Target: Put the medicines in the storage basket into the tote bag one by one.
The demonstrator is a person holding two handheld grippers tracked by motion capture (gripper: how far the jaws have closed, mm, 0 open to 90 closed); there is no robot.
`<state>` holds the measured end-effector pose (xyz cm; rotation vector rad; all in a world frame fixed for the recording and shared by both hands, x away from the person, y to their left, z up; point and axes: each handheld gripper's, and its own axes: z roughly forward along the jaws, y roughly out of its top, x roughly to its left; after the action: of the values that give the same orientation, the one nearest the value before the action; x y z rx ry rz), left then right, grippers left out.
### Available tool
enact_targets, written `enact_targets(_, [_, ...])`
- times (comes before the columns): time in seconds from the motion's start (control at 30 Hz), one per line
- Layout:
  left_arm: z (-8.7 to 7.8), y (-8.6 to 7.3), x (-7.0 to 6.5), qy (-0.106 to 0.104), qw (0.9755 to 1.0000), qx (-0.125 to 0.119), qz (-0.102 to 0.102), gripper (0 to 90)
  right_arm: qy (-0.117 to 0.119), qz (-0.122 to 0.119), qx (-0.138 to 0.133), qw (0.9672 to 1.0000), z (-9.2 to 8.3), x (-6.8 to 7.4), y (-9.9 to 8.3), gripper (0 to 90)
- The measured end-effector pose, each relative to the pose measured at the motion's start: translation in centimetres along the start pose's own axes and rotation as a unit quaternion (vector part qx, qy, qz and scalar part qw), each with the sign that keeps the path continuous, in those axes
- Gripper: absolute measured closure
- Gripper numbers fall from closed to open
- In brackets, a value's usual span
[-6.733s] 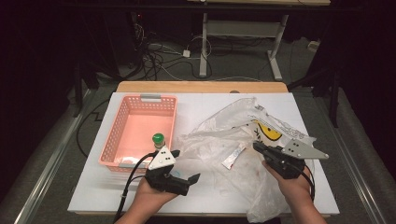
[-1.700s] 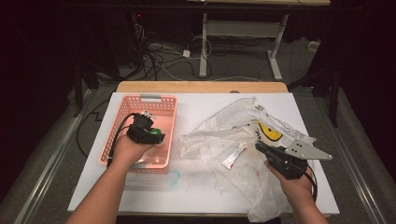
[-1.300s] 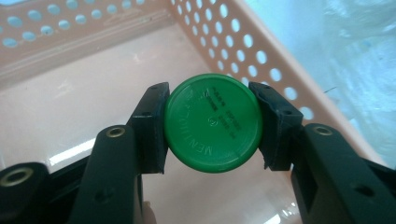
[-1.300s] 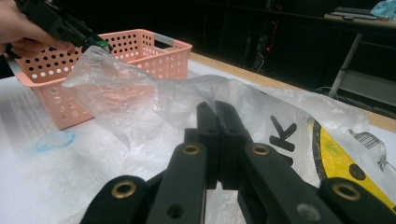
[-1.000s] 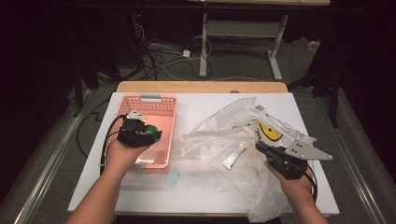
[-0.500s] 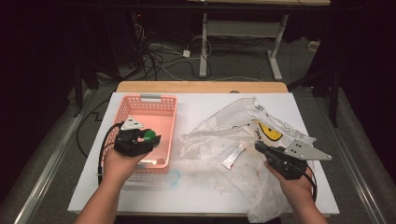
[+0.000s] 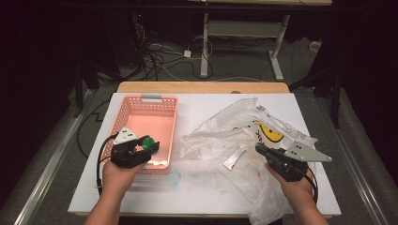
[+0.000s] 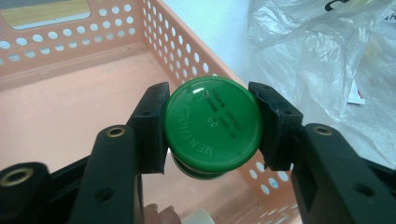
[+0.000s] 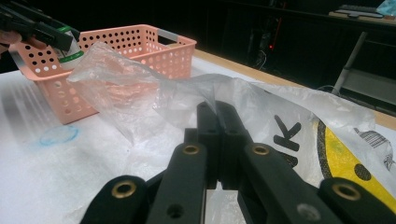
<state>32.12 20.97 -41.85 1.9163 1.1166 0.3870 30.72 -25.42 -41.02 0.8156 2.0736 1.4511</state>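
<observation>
The left gripper (image 7: pixel 149 146) hangs over the near end of the pink basket (image 7: pixel 141 105), and its fingers (image 8: pixel 150 126) pinch a small bottle with a green cap (image 8: pixel 212 122) from either side, the pads pressed against the cap's rim. In the left gripper view the cap faces the camera, raised lettering across its top, with the perforated wall and floor of the basket behind and below it, so the bottle is held above the basket's inside and close to its right-hand wall. In the high view the green cap shows as a dot at the gripper's tip, just above the basket's near right corner. The right gripper (image 7: pixel 261 151) lies low over the white bench (image 7: pixel 202 101), well apart from the left one, its fingers (image 9: pixel 211 135) pressed together on a fold of the crumpled clear plastic bag (image 7: pixel 234 136), which rises in a thin ridge from between them. The bag spreads across the right half of the bench, printed with a yellow face and black marks, and a small white sachet (image 7: pixel 233 157) lies within its folds. A faint blue ring (image 7: pixel 173 178) marks the bench just in front of the basket.
</observation>
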Motion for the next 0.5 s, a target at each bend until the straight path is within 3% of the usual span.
enact_targets(0.23, [-0.42,-0.68,0.08,-0.008,0.9997,-0.022,-0.007,49.9,-0.003,0.000,0.003,1.0000,-0.03,-0.08,-0.13,90.0])
enact_targets(0.37, [-0.61,-0.77,0.06,-0.017,0.9996,-0.017,-0.017,49.9,-0.004,-0.001,0.001,1.0000,-0.10,-0.19,-0.13,90.0])
enact_targets(0.5, [-0.96,-0.58,-0.45,-0.020,0.9992,-0.033,-0.012,49.9,-0.003,0.000,-0.001,1.0000,-0.16,-0.23,-0.10,90.0])
